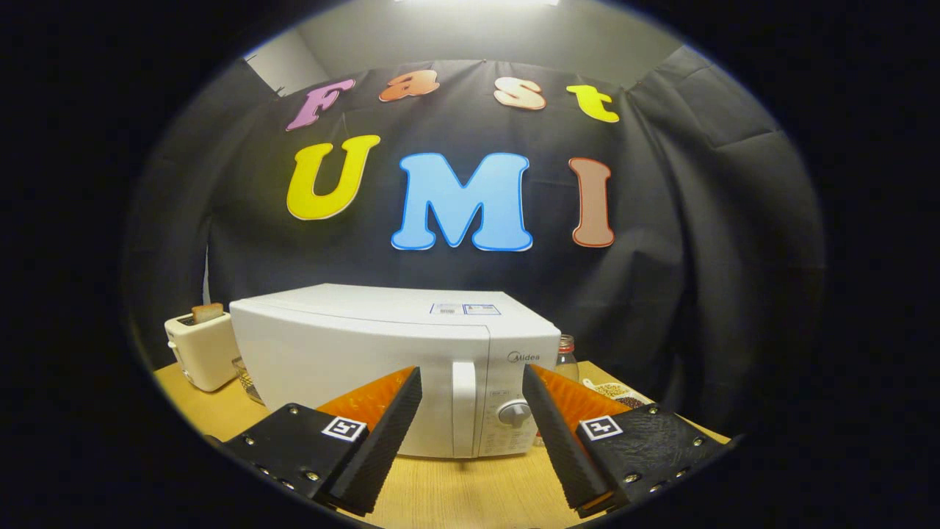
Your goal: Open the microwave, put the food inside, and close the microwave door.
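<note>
**Fingers open, microwave door shut**

Your gripper [472,382] is held spread — fingers [382,433] apart with nothing between them but air. The microwave [389,360] stands on the wooden surface [470,492] just ahead of the fingers, door closed; its vertical handle [463,408] and round dial [513,413] lie in the gap between the fingertips, untouched. Left of the microwave, a toaster [200,351] with a slice of bread [207,313] standing in its slot. Behind the microwave's right side — a glass jar [566,358], and near it a dish of food [617,393], partly hidden by your right finger.
</note>
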Demonstrator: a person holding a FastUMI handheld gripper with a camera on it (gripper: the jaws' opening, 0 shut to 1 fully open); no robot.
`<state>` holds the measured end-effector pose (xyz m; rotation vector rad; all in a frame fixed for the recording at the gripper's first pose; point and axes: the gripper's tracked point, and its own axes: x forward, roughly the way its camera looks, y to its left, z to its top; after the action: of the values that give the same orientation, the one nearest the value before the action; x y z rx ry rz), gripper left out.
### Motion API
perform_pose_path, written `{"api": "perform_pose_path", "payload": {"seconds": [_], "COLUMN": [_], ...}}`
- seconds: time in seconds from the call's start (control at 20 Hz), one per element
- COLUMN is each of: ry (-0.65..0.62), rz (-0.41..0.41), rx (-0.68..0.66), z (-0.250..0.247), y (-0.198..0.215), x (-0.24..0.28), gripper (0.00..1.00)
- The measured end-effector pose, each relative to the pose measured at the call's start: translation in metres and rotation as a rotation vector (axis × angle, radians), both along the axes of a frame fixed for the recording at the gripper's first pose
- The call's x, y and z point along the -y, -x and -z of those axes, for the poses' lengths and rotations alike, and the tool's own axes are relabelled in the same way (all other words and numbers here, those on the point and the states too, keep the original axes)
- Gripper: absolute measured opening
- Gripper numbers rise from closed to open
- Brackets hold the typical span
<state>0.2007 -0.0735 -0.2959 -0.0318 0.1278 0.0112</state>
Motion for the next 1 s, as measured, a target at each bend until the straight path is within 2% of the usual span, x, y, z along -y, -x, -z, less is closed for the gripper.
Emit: {"api": "perform_pose_path", "payload": {"seconds": [0.35, 0.4, 0.5, 0.65, 0.7, 0.75, 0.8, 0.9, 1.0], "ry": [0.034, 0.033, 0.035, 0.036, 0.032, 0.028, 0.034, 0.025, -0.035], "rz": [0.013, 0.017, 0.030, 0.013, 0.005, -0.020, -0.015, -0.030, -0.081], "rx": [-0.045, -0.045, -0.031, -0.012, -0.017, -0.015, -0.021, -0.035, -0.072], "z": [0.044, 0.048, 0.050, 0.051, 0.051, 0.050, 0.051, 0.052, 0.051], "y": [-0.032, -0.034, -0.039, -0.048, -0.047, -0.050, -0.047, -0.047, -0.037], "x": [-0.001, 0.000, 0.002, -0.002, -0.004, -0.009, -0.007, -0.008, -0.011], "gripper": [0.87, 0.79, 0.76, 0.61, 0.51, 0.48, 0.36, 0.30, 0.30]}}
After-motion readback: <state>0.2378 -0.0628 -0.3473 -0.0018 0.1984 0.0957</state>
